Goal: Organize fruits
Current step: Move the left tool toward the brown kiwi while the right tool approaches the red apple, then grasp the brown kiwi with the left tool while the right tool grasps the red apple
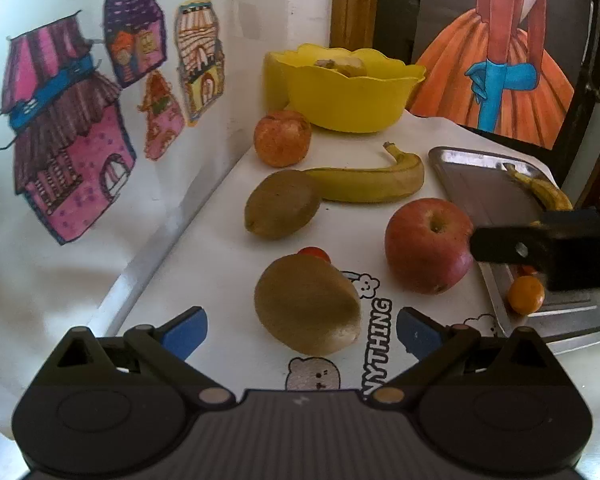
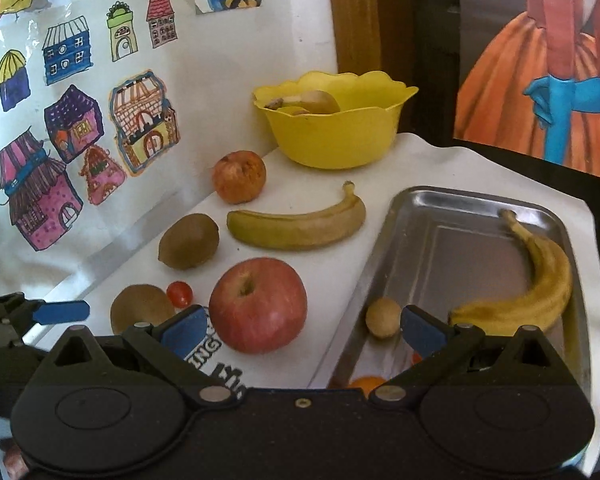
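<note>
My left gripper (image 1: 302,330) is open, its blue fingertips (image 1: 186,330) on either side of a brown kiwi (image 1: 308,304) on the white table. A cherry tomato (image 1: 316,253) sits just behind it. Farther on lie a second kiwi (image 1: 282,204), a red apple (image 1: 428,246), a banana (image 1: 372,180) and an orange-red fruit (image 1: 283,138). My right gripper (image 2: 300,330) is open and empty, above the red apple (image 2: 258,304) and the edge of the metal tray (image 2: 452,236). The tray holds a banana (image 2: 532,280), a small brown fruit (image 2: 383,317) and an orange fruit (image 1: 525,295).
A yellow bowl (image 2: 336,128) with fruit pieces inside stands at the back of the table. A wall with house drawings (image 1: 72,128) runs along the left. A painting of an orange skirt (image 1: 500,80) leans at the back right.
</note>
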`<state>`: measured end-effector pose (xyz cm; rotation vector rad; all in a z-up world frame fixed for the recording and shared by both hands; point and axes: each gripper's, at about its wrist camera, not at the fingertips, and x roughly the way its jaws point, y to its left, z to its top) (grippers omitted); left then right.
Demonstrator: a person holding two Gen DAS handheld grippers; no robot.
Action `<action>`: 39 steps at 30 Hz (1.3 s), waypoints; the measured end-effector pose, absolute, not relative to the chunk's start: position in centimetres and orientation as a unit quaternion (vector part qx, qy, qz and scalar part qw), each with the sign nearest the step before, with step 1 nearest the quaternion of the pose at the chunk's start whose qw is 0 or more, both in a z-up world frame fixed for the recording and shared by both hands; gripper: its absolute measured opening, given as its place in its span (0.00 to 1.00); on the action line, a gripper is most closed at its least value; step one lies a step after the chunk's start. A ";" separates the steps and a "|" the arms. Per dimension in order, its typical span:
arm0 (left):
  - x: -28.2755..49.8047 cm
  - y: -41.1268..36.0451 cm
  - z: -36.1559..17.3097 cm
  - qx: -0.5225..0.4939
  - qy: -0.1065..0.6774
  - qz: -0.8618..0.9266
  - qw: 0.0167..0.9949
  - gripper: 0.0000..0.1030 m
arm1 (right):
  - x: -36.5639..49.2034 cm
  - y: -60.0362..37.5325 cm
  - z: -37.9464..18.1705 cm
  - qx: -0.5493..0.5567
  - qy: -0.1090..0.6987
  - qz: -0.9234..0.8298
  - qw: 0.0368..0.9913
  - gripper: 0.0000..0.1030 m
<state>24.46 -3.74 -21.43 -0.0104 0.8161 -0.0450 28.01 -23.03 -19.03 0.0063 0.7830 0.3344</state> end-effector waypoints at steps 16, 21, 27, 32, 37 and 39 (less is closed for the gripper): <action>25.7 -4.6 -22.5 0.022 0.399 -0.010 0.917 0.99 | 32.8 -21.1 -22.1 0.021 0.406 0.222 0.886 0.99; 26.0 -4.6 -22.7 0.026 0.399 -0.007 0.916 0.99 | 33.0 -21.1 -22.6 0.030 0.411 0.231 0.881 0.99; 26.2 -4.8 -22.9 0.026 0.397 -0.014 0.917 0.99 | 32.8 -20.8 -23.0 0.039 0.417 0.241 0.876 0.99; 26.2 -5.0 -23.0 0.023 0.396 -0.015 0.918 0.96 | 32.7 -20.5 -23.2 0.036 0.418 0.244 0.874 0.93; 26.2 -5.1 -23.0 0.017 0.396 -0.015 0.918 0.89 | 32.6 -20.1 -23.3 0.020 0.414 0.232 0.880 0.87; 26.3 -5.0 -23.0 0.015 0.396 -0.014 0.918 0.86 | 32.5 -20.1 -23.3 0.016 0.414 0.231 0.881 0.85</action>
